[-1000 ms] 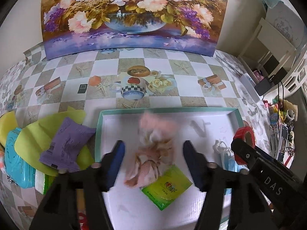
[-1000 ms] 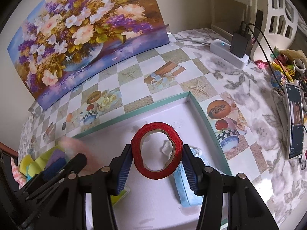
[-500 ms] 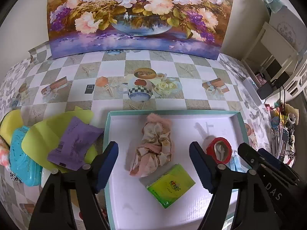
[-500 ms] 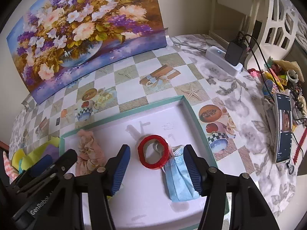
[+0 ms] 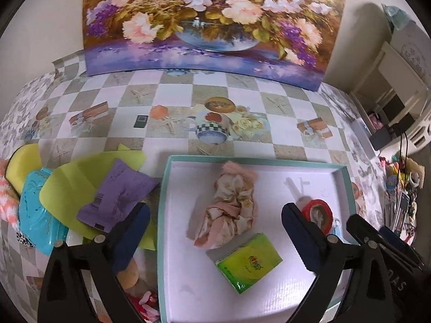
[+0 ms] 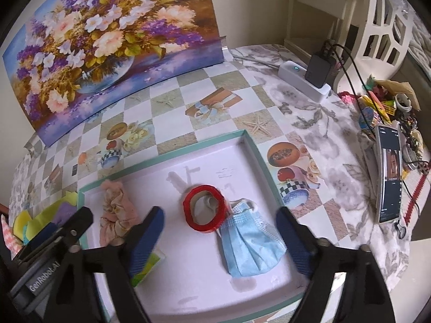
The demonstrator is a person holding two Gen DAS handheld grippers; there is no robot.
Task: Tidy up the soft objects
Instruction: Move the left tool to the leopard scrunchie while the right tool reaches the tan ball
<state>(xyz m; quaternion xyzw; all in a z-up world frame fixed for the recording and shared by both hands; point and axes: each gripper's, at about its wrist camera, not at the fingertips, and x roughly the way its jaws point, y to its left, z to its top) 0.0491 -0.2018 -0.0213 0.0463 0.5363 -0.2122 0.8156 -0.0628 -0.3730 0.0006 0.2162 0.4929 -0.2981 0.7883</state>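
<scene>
Hovering over a shallow teal-rimmed white tray (image 5: 164, 204), the left gripper (image 5: 214, 231) and right gripper (image 6: 219, 235) have just been opening, grasping nothing; pink floral fabric scrunchie (image 5: 229, 210), red tape roll (image 6: 206, 211) lie released

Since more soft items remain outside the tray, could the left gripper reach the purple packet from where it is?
Probably yes: the purple packet lies uncovered atop the yellow-green sheet, beside the open left gripper; nothing blocks it.

Checkered table (image 5: 177, 99) bears teal tray (image 5: 163, 202), flower painting (image 5: 204, 21), purple packet (image 5: 118, 193).
</scene>
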